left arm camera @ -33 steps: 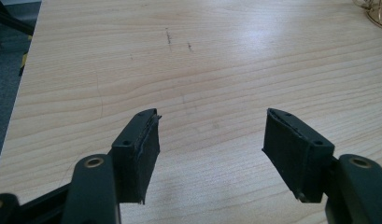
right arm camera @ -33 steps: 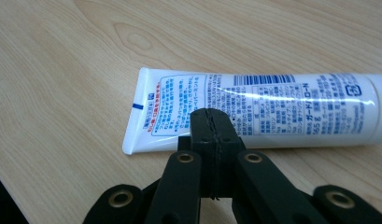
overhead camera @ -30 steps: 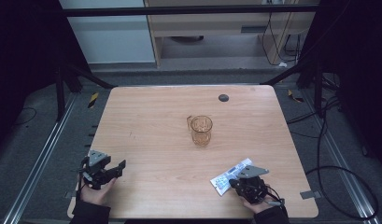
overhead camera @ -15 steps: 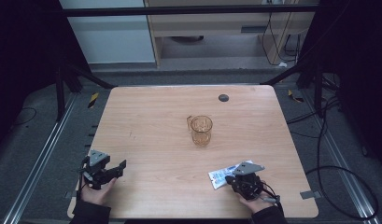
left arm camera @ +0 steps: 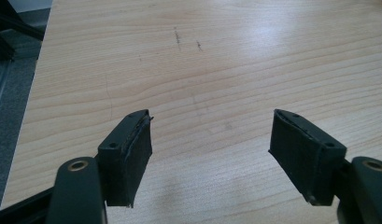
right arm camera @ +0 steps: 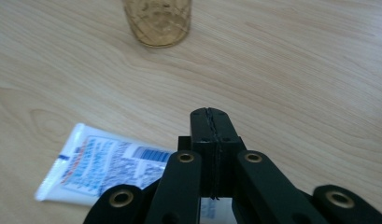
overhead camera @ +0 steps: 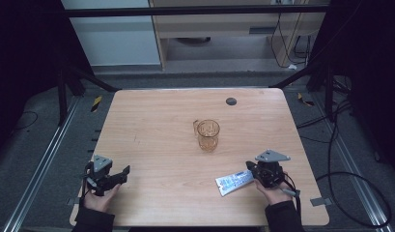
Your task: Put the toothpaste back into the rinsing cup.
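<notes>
Tube (overhead camera: pixel 235 181), white with blue print, lies flat at the near right of the table (overhead camera: pixel 156 121), its cap end hidden under the right gripper (overhead camera: pixel 255 175). Right gripper view shows those jaws pressed together above the tube (right arm camera: pixel 104 172), holding nothing, and the amber cup's (right arm camera: pixel 157 21) rim cut off. Left gripper (left arm camera: pixel 209 140): jaws have just been opening, nothing between.

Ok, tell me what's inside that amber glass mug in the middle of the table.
The amber glass mug looks empty: light passes through its patterned wall and nothing shows inside. The right gripper view shows just its lower part, so its rim and opening are cut off there. It stands upright on the table.
</notes>
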{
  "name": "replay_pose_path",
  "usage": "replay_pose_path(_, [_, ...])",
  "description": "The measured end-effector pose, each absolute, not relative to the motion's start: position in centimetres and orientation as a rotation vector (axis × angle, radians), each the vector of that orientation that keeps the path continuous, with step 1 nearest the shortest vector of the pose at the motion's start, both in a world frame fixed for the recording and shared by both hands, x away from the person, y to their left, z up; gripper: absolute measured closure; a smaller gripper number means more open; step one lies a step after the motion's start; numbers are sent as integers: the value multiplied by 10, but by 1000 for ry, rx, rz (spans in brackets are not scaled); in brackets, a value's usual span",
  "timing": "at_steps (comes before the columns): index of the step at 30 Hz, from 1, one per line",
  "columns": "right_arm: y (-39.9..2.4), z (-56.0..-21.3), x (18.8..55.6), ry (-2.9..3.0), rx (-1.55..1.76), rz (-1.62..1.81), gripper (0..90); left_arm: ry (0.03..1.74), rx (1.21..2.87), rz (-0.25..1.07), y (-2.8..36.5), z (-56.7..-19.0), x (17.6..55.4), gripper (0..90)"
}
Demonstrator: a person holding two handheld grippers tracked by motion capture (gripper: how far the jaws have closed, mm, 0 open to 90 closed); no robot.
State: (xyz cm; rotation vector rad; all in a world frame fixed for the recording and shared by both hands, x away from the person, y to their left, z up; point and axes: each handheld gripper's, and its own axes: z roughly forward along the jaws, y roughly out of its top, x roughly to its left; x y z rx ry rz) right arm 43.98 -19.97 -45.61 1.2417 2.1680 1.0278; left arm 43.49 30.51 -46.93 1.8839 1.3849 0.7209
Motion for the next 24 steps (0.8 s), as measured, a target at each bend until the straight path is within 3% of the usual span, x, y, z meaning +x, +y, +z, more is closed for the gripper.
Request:
replay_pose_path(10, [-216,-472,463,2170,1343,919,900,1378,1889,722,306,-469,435,276])
replay_pose_path(24, [-222,-473,455,2198,1330,862,900,1375,1891,705,306,-468,434,275])
